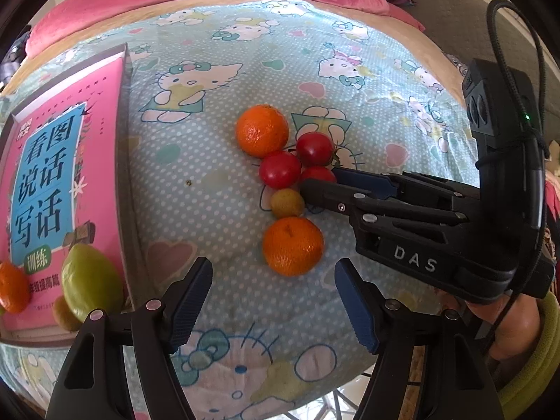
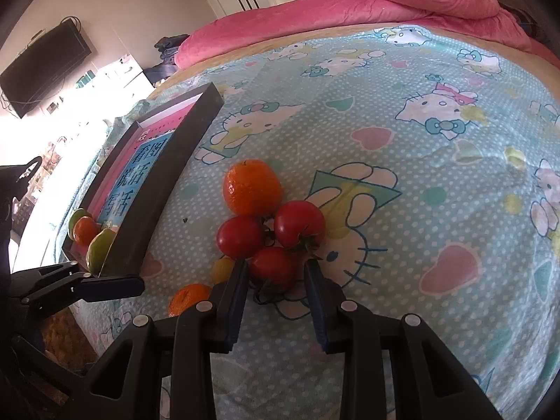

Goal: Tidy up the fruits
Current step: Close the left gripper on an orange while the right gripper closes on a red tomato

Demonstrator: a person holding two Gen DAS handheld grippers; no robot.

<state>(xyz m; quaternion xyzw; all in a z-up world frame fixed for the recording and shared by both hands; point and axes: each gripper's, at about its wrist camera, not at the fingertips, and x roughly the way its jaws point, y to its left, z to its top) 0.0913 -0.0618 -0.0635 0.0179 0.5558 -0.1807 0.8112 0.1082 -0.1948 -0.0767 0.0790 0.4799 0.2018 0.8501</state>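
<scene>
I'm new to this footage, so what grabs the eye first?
A tight cluster of oranges and red tomatoes lies mid-bedsheet. The right hand-held gripper straddles the nearest tomato, jaws open. At left, a dark tray with a pink book holds more fruit.

I see the bed (image 2: 437,182) carrying a dark tray (image 2: 164,189) near its left edge, with oranges (image 1: 261,135), tomatoes (image 1: 280,169) and a small yellowish fruit (image 1: 287,203) clustered mid-sheet beside it.
</scene>
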